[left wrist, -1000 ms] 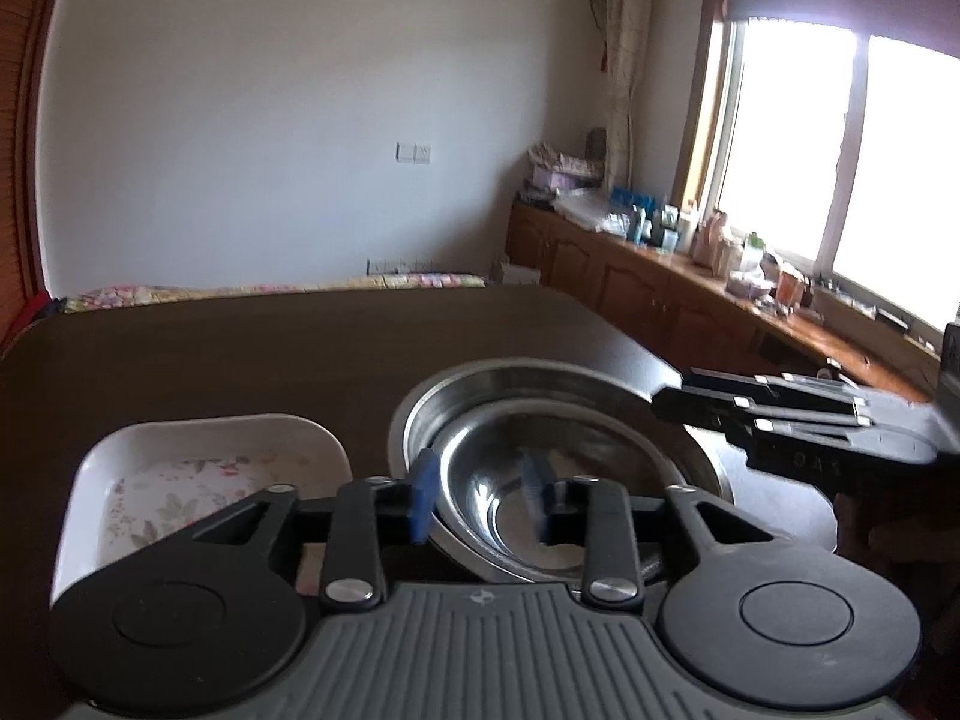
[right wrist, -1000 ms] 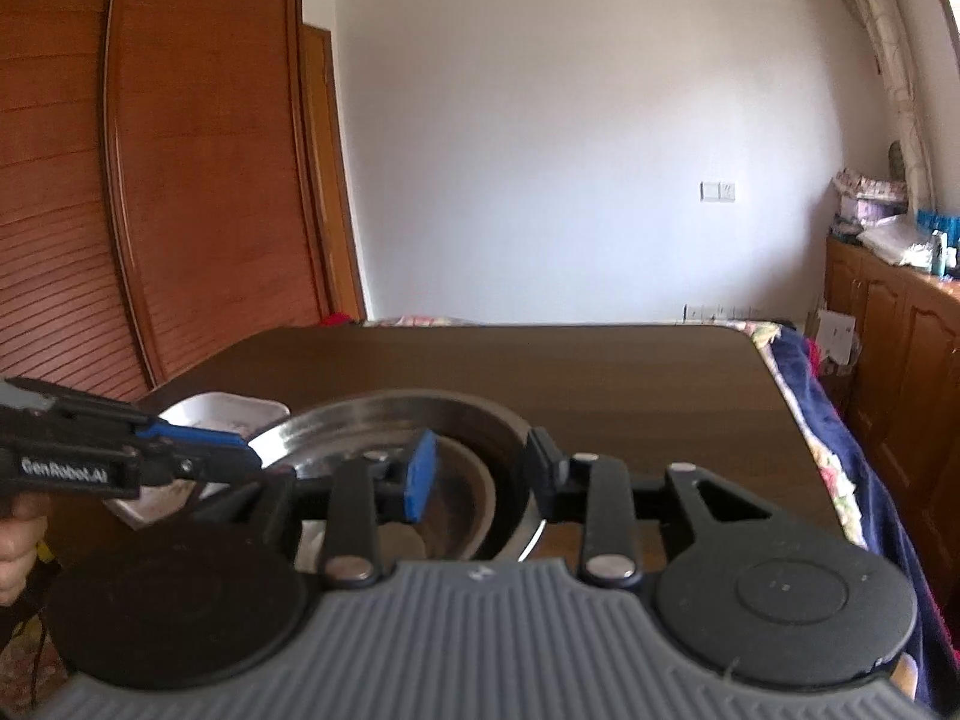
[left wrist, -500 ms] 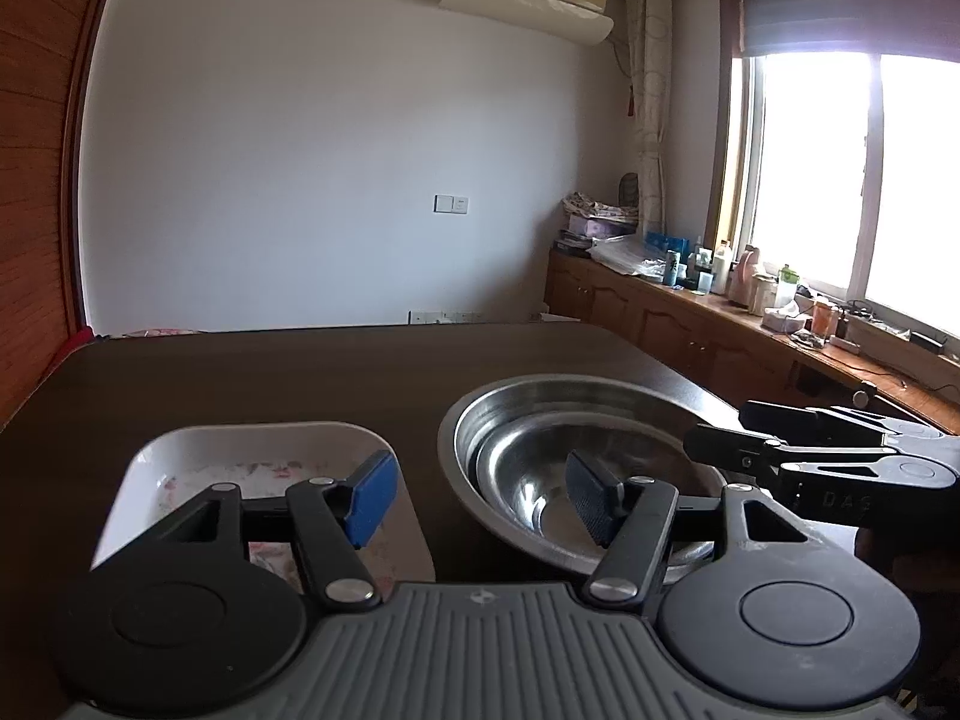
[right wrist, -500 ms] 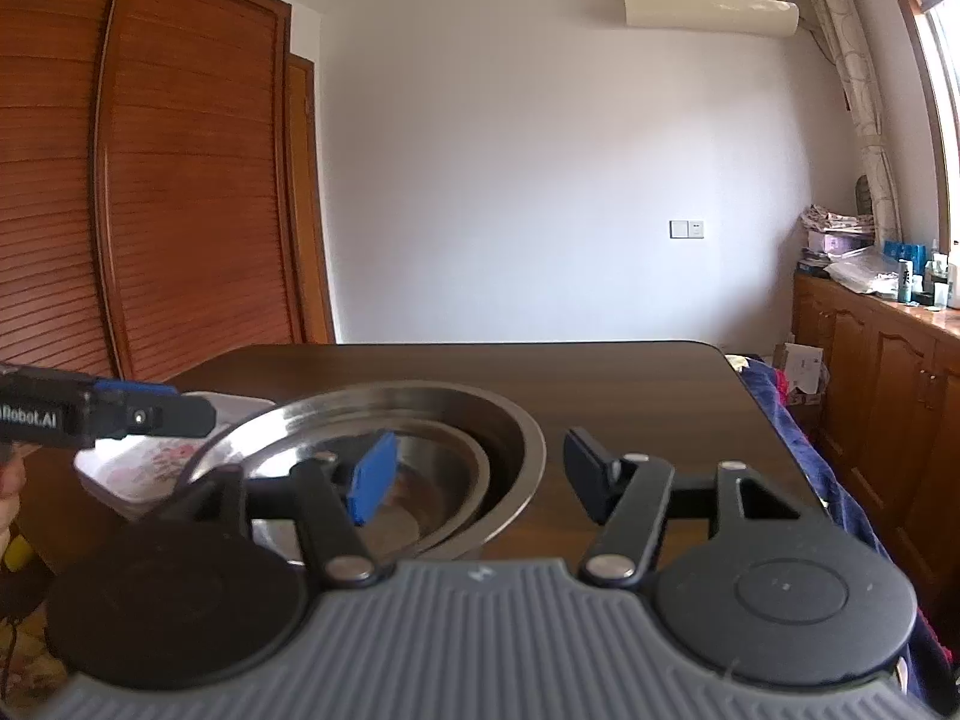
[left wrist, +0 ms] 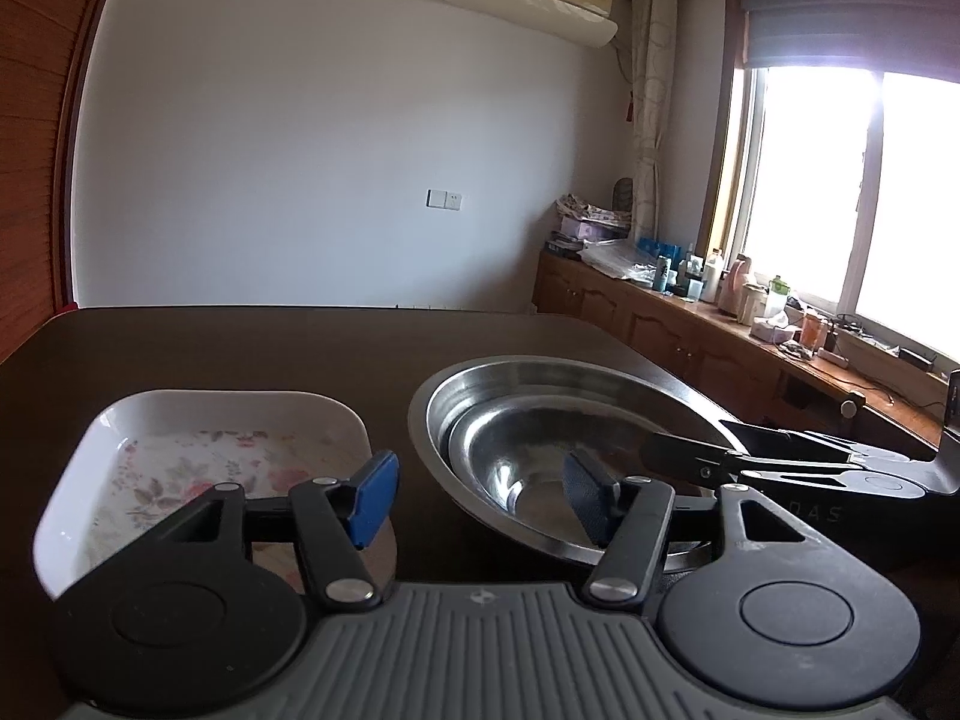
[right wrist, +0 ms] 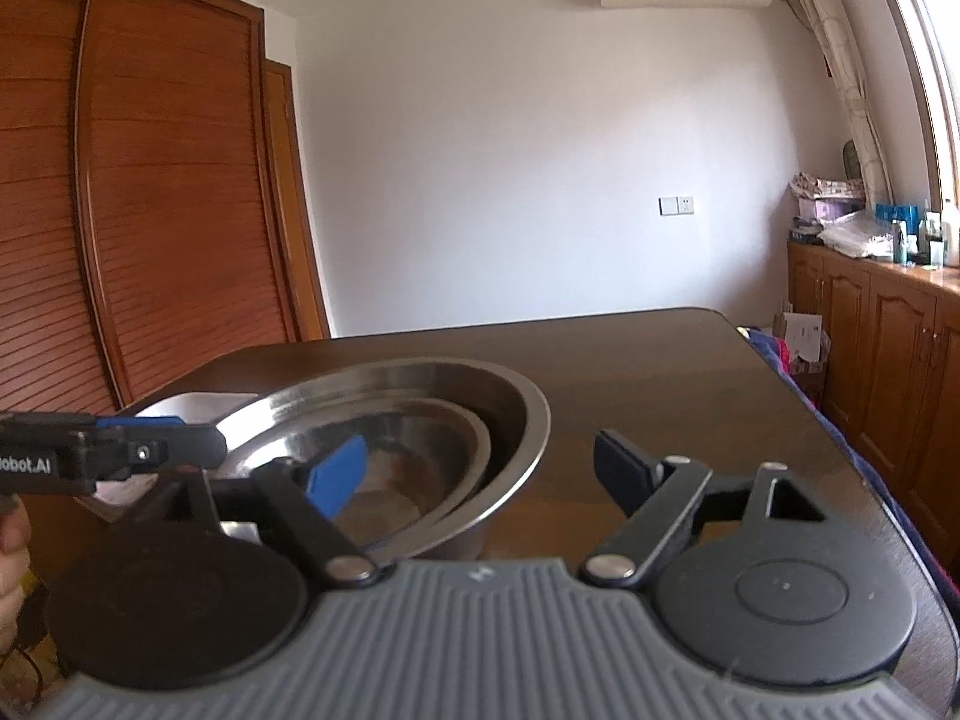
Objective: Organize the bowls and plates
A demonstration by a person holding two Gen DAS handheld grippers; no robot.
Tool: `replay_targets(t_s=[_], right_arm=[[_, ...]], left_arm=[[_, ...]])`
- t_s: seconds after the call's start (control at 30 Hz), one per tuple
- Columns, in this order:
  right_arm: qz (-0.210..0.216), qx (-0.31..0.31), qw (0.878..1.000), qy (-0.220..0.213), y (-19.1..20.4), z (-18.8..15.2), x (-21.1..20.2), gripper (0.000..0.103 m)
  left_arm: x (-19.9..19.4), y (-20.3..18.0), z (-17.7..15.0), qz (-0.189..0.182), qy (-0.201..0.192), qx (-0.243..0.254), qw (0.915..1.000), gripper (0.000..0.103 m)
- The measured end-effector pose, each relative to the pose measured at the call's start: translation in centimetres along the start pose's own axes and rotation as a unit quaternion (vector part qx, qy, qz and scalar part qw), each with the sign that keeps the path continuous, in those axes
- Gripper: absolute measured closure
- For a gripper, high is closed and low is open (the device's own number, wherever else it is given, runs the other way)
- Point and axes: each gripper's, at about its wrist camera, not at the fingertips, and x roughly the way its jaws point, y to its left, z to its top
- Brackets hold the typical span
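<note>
A small steel bowl (left wrist: 528, 456) sits nested inside a large steel bowl (left wrist: 540, 375) on the dark wooden table (left wrist: 270, 348). A white square dish with a flower print (left wrist: 198, 450) lies to the left of the bowls. My left gripper (left wrist: 477, 495) is open and empty, just in front of the gap between dish and bowls. My right gripper (right wrist: 480, 468) is open and empty, near the large bowl's (right wrist: 516, 420) right rim, with the small bowl (right wrist: 420, 450) inside it. Each gripper shows in the other's view: the right one (left wrist: 780, 468) and the left one (right wrist: 120, 450).
A wooden wardrobe (right wrist: 132, 210) stands at the left. Low wooden cabinets (left wrist: 690, 324) with bottles and clutter run under the window at the right. The table's right edge (right wrist: 840, 450) is close to the right gripper.
Both grippers have opened from a narrow gap to wide and pulled back and up from the nested bowls. The bowls and dish have stayed in place.
</note>
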Motion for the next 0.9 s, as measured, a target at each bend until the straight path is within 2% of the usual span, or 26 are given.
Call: replay_targets(t_s=[0.37,0.5,0.57,0.67,0.8,0.9], right_arm=[[0.015,0.019,1.000,0.000,0.21,-0.16,0.06,0.020],[0.018,0.025,1.000,0.000,-0.10,-0.15,0.10,0.020],[0.018,0.025,1.000,0.000,-0.11,-0.15,0.14,0.022],[0.018,0.027,0.999,0.003,-0.09,-0.15,0.27,0.032],[0.023,0.030,0.999,0.014,-0.01,-0.31,0.44,0.052],[0.012,0.024,1.000,0.009,0.26,-0.47,0.30,0.057]], left_arm=[[0.67,-0.23,-0.09,0.000,0.007,-0.004,1.0000,0.024],[0.84,0.00,-0.28,0.001,0.010,-0.009,0.9999,0.036],[0.90,0.21,-0.37,0.002,0.009,-0.012,0.9999,0.038],[0.95,0.32,-0.34,0.004,0.008,-0.016,0.9998,0.040],[0.82,0.28,-0.41,0.007,0.006,-0.019,0.9998,0.042],[0.56,0.19,-0.44,0.010,0.004,-0.020,0.9997,0.042]])
